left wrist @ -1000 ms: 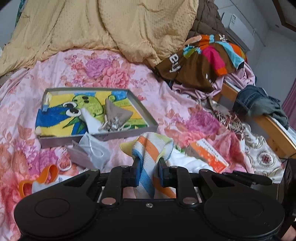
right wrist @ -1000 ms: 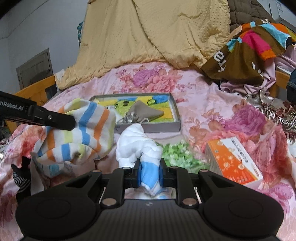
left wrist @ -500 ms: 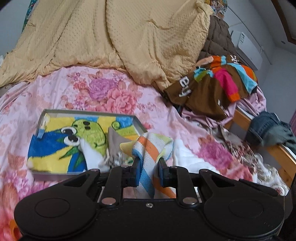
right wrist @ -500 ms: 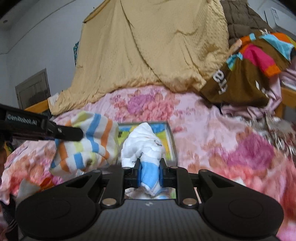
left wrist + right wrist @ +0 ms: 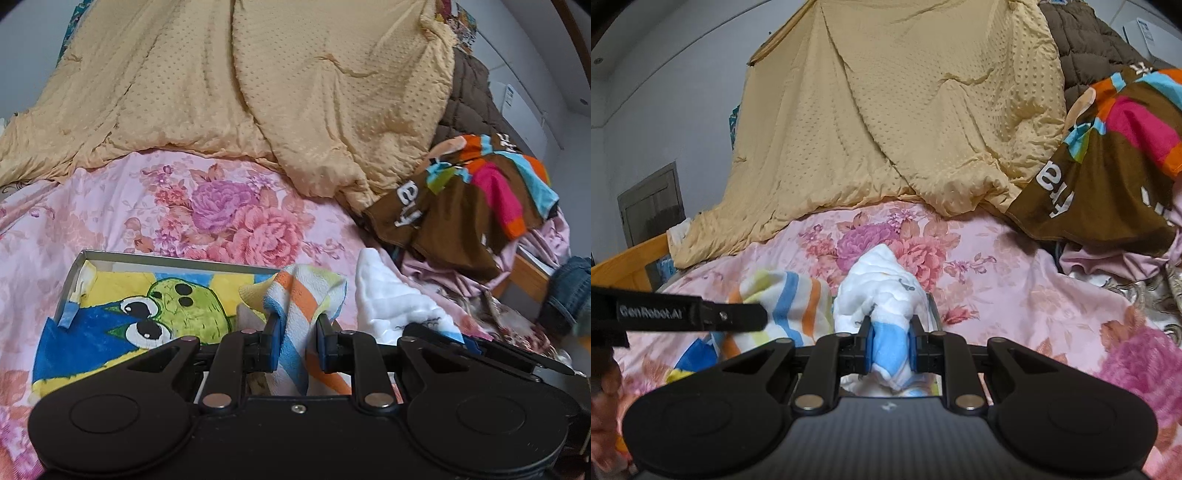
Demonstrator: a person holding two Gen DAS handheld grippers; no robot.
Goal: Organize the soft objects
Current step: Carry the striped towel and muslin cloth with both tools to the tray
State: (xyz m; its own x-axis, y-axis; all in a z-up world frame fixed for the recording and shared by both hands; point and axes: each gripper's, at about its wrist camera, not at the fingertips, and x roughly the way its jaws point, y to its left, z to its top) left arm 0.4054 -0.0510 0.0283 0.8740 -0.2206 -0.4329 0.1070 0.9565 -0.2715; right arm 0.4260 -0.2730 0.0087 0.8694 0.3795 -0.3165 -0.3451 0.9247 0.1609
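Both cloths have travelled over the tray (image 5: 173, 260), now at seven o'clock. The left gripper (image 5: 297, 334) clamps a striped towel (image 5: 303, 295); the right gripper (image 5: 889, 343) clamps a white cloth (image 5: 879, 288), ready to drop.

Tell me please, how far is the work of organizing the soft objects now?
Partly done, as far as visible. The gray tray already holds a cartoon-print towel. In hand: the left gripper is clamped on a striped towel, the right gripper on a white and blue cloth, both at the tray. Left: setting these two down. Other loose items are not visible now.
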